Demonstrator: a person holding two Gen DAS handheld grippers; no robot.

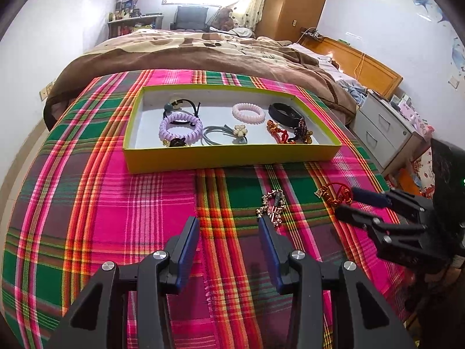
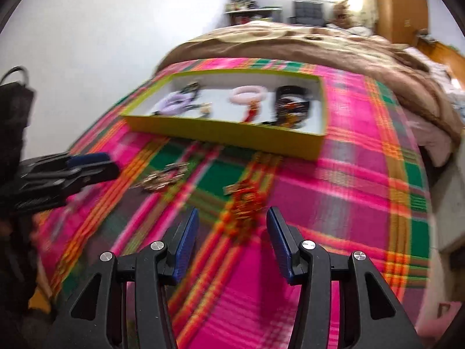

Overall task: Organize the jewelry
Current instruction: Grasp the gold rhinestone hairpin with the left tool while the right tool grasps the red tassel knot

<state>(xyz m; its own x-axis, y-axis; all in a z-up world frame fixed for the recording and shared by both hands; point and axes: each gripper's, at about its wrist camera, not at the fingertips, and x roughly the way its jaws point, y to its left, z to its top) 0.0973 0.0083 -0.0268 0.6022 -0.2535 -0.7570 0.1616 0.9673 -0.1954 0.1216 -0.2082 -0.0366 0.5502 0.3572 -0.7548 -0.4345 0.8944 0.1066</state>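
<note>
Both jaws released: straddle the red knotted charm (image 2: 242, 200) with the right gripper (image 2: 232, 218), clench at its middle, lift clear before moving to the tray (image 2: 221, 133)

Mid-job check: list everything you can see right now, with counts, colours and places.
tray: 1, yellow-green, on the plaid cloth
coil bands: 2, purple and pink, in tray
flower hair tie: 1, grey, tray middle
black band: 1, tray right
red knot charm: 1, on cloth, by right gripper
metal bracelet: 1, gold-toned, on cloth before left gripper
plaid cloth: 1, pink-green
left gripper: open
right gripper: open
</note>
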